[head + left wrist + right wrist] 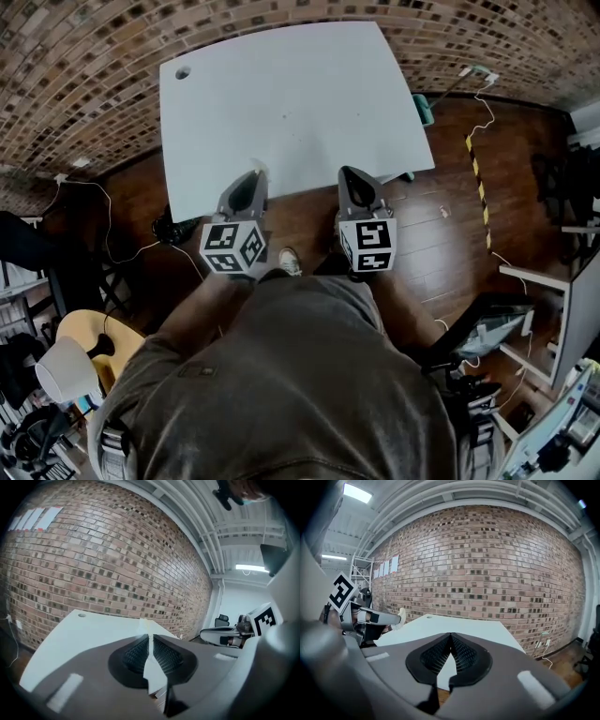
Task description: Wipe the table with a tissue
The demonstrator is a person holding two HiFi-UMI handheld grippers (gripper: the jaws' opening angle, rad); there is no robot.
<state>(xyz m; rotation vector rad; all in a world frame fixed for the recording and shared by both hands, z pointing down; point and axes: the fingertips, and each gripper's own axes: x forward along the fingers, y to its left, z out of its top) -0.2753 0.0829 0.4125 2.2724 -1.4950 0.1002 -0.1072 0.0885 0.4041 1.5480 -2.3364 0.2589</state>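
A white tissue [153, 671] is held upright as a thin, crumpled strip, pinched between the closed jaws of the left gripper [149, 641]. A small tuft of it is seen sticking out past the jaw tips, just above the near edge of the table [291, 103]. The table is white and rectangular with rounded corners, and its top is pierced by a small round hole [182, 71] near the far left corner.

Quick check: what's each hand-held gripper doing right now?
Left hand-held gripper: closed on a white tissue.
Right hand-held gripper: closed, nothing between its jaws.
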